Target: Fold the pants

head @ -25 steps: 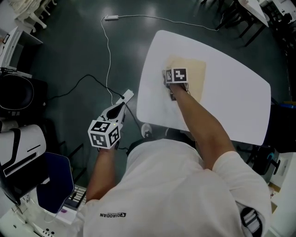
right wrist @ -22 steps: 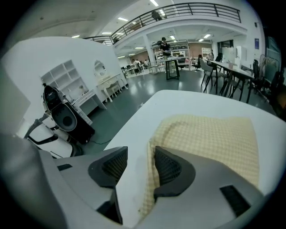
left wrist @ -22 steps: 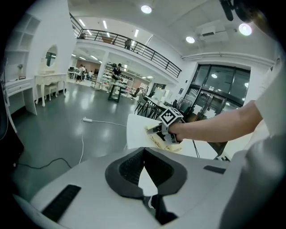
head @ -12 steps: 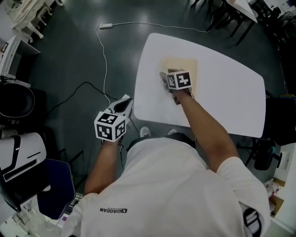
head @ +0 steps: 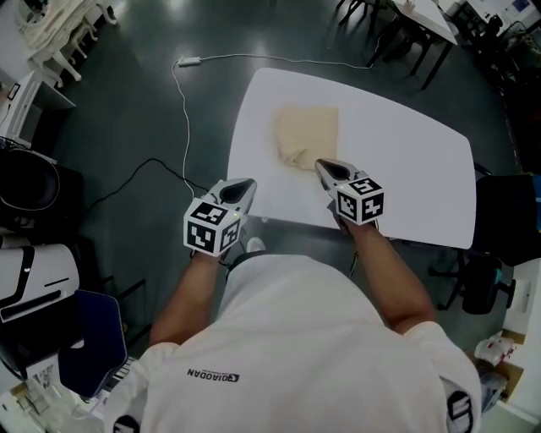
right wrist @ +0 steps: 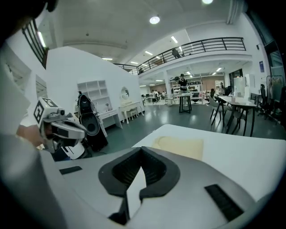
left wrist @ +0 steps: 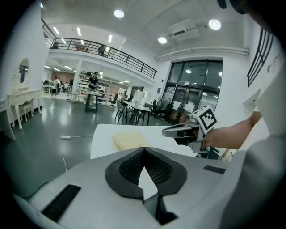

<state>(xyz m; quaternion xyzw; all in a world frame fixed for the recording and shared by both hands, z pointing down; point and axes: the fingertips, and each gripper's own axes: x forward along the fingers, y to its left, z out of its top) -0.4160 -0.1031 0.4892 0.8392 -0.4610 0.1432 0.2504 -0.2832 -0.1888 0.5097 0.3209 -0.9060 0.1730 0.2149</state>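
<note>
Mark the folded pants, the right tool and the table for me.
folded pants (head: 308,135), head view, middle of the beige cloth.
right tool (head: 322,167), head view, tips of its closed jaws.
table (head: 414,161), head view, bare white top.

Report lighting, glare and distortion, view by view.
Head view: dim overall, ceiling lights mirrored on the dark floor, the white table brightest, the pants sharp. Left gripper view: fisheye bending, black corners, ceiling lamps flaring. Right gripper view: same fisheye curve, balcony railing bowed.
</note>
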